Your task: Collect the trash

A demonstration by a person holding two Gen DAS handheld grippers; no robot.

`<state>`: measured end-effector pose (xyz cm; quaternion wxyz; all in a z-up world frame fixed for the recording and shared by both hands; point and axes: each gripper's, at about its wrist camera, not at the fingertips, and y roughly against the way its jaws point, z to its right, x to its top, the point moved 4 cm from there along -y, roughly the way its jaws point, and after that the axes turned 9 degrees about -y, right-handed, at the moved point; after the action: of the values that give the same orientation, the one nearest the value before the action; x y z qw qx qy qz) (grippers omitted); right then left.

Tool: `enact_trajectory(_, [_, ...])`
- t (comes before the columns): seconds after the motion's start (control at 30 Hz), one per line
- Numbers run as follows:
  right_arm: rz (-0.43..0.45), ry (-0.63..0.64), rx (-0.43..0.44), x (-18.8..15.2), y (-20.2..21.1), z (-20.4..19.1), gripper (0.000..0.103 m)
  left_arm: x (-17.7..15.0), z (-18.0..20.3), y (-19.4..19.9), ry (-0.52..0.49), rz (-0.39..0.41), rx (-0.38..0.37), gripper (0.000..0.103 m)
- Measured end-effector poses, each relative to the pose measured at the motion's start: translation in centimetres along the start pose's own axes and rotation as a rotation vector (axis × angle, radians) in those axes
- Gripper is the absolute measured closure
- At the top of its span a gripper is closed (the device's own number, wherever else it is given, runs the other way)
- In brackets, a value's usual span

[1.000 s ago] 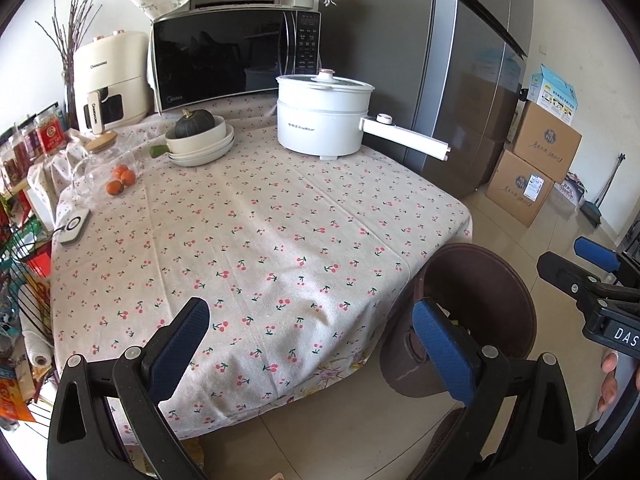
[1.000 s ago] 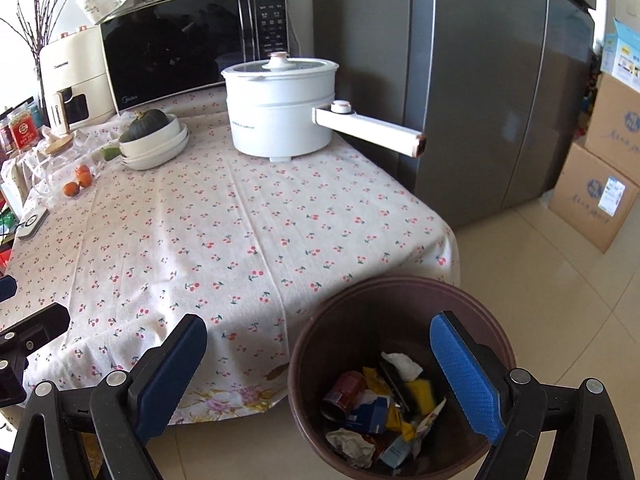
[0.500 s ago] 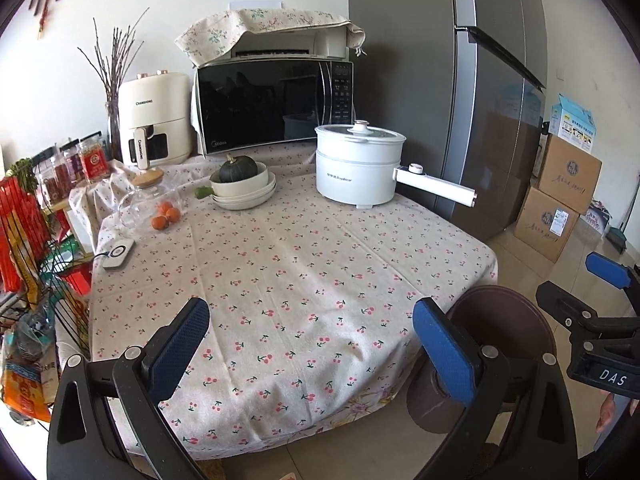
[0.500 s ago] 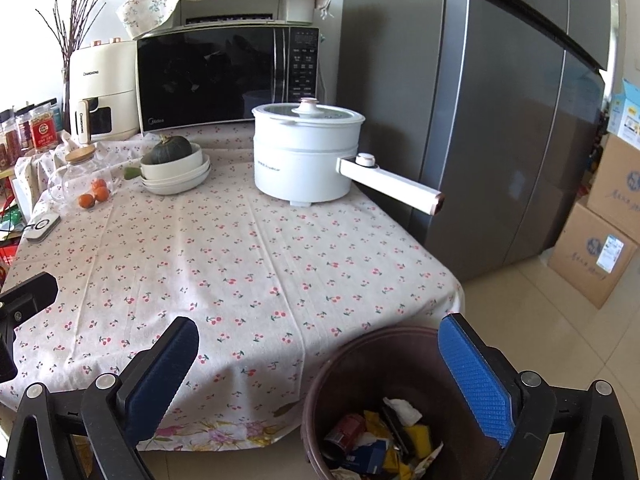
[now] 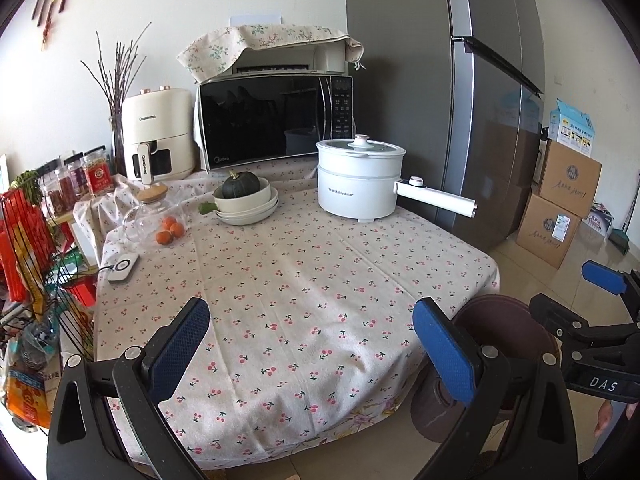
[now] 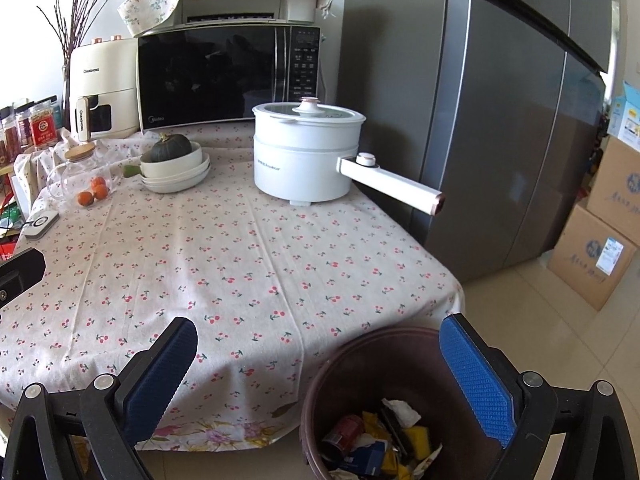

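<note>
Brown bin (image 6: 360,392) with the collected trash (image 6: 380,436) sits on the floor at the table (image 6: 240,264) corner, directly below your right tongs (image 6: 320,368). Both right and left tongs (image 5: 312,344) gape empty; the right hand is nearer, and I judge nothing remains on the cloth.

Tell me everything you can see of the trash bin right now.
The trash bin is a round, dark brown pail, apparently plastic, standing upright and lidless on the tiled floor at the table's corner. The tablecloth's hem hangs beside it. Inside lie crumpled paper, a red can, yellow wrappers and a blue carton, filling only the bottom. The open right claw hangs above it, touching nothing.
</note>
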<state>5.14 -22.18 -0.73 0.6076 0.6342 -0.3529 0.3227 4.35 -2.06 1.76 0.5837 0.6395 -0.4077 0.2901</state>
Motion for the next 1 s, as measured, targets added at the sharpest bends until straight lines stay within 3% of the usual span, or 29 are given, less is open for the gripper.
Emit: enact_trajectory(1.0, [-0.011, -0.01, -0.006, -0.05, -0.24, 0.5, 0.003, 0.08, 0.24, -0.1, -0.011, 0.0, 0.003, 0.0])
